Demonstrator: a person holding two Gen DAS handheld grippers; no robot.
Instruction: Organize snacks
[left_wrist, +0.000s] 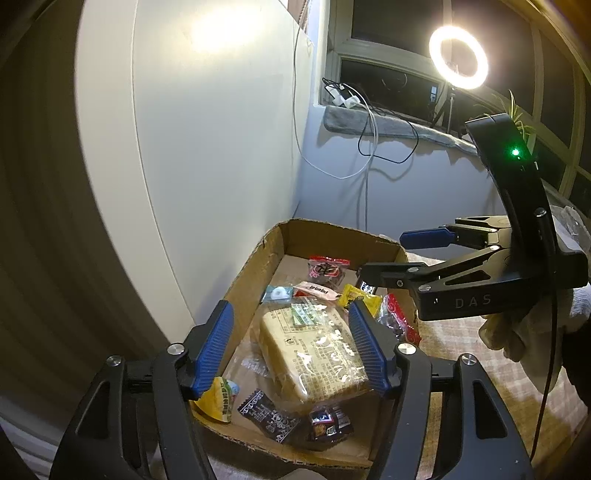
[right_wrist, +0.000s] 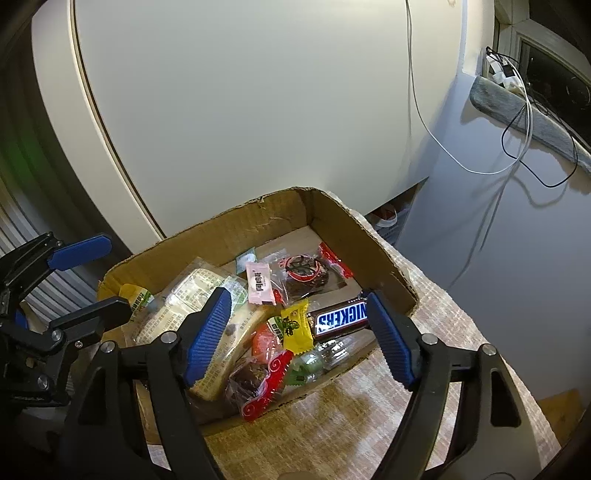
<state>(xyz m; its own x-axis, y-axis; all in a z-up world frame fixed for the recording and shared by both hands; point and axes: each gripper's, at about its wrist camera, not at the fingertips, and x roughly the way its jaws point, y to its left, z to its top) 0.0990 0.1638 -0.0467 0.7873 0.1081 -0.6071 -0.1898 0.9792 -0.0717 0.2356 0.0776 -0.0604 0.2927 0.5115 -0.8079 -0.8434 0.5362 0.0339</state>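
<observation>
An open cardboard box (left_wrist: 332, 229) (right_wrist: 229, 221) holds several snacks. Among them are a large clear-wrapped tan cake (left_wrist: 314, 354) (right_wrist: 192, 295), a Snickers bar (right_wrist: 340, 317), a yellow candy (right_wrist: 295, 326), a pink packet (right_wrist: 260, 282) and a red-wrapped dark cake (right_wrist: 306, 273). My left gripper (left_wrist: 290, 308) (right_wrist: 116, 275) hovers open over the box's near end. The tan cake shows between its blue pads, which do not press on it. My right gripper (right_wrist: 297, 295) (left_wrist: 384, 254) is open above the box's right side, over the yellow candy and the Snickers bar.
The box sits on a checked cloth (right_wrist: 332, 424), close against a white cabinet (left_wrist: 203, 147). A gloved hand (left_wrist: 517, 332) holds the right gripper. Behind are a lit ring light (left_wrist: 458, 57) and a windowsill with a charger and hanging cables (left_wrist: 369, 122).
</observation>
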